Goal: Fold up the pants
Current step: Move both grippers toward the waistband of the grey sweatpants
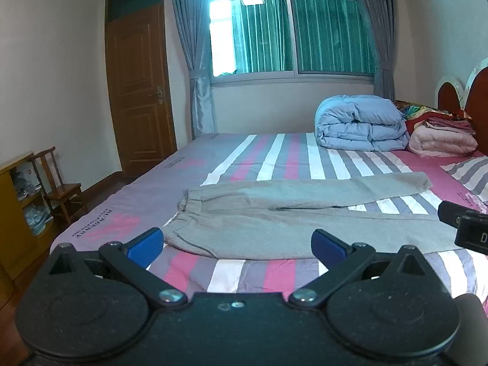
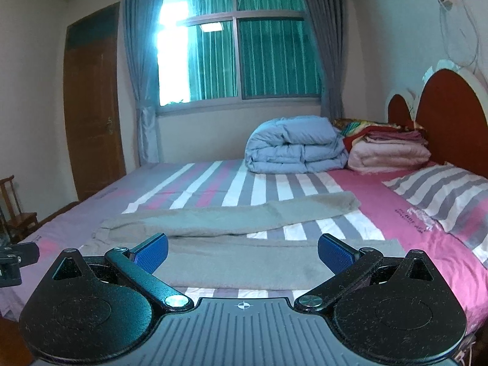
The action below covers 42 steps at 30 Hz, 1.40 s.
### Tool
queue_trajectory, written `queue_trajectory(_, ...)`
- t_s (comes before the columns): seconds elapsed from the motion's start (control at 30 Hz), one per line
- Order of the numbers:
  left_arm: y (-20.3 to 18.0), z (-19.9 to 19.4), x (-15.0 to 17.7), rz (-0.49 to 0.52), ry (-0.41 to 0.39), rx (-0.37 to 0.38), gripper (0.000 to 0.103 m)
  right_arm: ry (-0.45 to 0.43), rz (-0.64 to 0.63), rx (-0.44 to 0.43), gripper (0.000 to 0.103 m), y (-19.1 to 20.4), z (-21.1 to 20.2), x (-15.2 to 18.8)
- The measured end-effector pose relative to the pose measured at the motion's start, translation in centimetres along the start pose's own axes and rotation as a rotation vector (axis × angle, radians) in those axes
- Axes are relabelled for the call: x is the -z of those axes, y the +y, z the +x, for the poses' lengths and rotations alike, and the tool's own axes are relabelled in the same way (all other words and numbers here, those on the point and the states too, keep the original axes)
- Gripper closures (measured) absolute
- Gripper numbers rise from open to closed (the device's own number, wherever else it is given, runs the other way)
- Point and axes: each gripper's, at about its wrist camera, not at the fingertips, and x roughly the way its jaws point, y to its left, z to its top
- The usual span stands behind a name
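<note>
Two grippers are held above the near edge of the bed [image 1: 91,222], on which the grey pants [image 1: 274,222] are laid flat and unfolded, waistband toward the door side and legs toward the headboard [image 2: 448,122]. Relative to the pants, the left gripper [image 1: 236,244] is placed at the waistband end; its blue pads are spread wide apart and nothing is held between them. The right gripper [image 2: 242,251] is placed farther along the near leg, likewise spread wide and empty. The two legs are seen to diverge, the far leg angling away from the near one, with striped sheet exposed between them. Beyond the pants, a folded blue quilt [image 1: 360,122] and a stack of pink bedding [image 2: 390,152] are set well apart from the garment.

The step in hand is judged to be the first grasp. For a clean lengthwise fold, the near edge should be pinched at the waistband and near the cuff together, both layers of cloth being taken, then carried over evenly so that the leg seams are aligned and no slack is trapped.
</note>
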Motion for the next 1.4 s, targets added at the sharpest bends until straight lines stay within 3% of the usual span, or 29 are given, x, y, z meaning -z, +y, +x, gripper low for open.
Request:
queue_trajectory(0.43, -0.4, 0.3, 0.5, -0.008, 0.007, -0.005, 0.006, -0.011, -0.009, 0.008, 0.000, -0.1, 0.3, 0.3)
queue_trajectory(1.13, 0.2, 3.4, 1.9, 0.007, 0.086, -0.035, 0.006, 0.056, -0.013, 0.044, 0.000, -2.0, 3.6, 3.2)
queue_trajectory(1.4, 1.1, 8.3, 2.7, 0.003, 0.193, -0.050, 0.006, 0.109, -0.056, 0.022, 0.000, -3.0, 6.3, 4.9)
